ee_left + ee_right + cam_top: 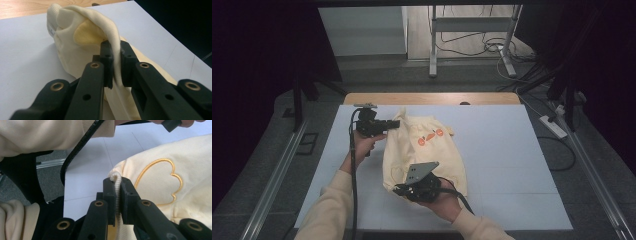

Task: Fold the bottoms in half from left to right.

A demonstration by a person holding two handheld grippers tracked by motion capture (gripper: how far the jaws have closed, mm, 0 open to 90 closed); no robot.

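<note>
A pale yellow garment (432, 150) with small orange prints lies crumpled in the middle of the white table cover (512, 150). At its far left corner my left gripper (393, 123) is shut on a ribbed hem of the garment (111, 32), which drapes up and over between the pads. At the near left corner my right gripper (401, 190) is shut on a ribbed edge of the garment (116, 183). An orange stitched outline (160, 177) curves across the cloth beside the right jaws.
The wooden table edge (432, 97) runs along the far side. A metal stand (472, 40) and cables lie on the floor beyond. A power strip (553, 126) lies off the table's right side. Cream sleeves (329, 210) come in from the bottom.
</note>
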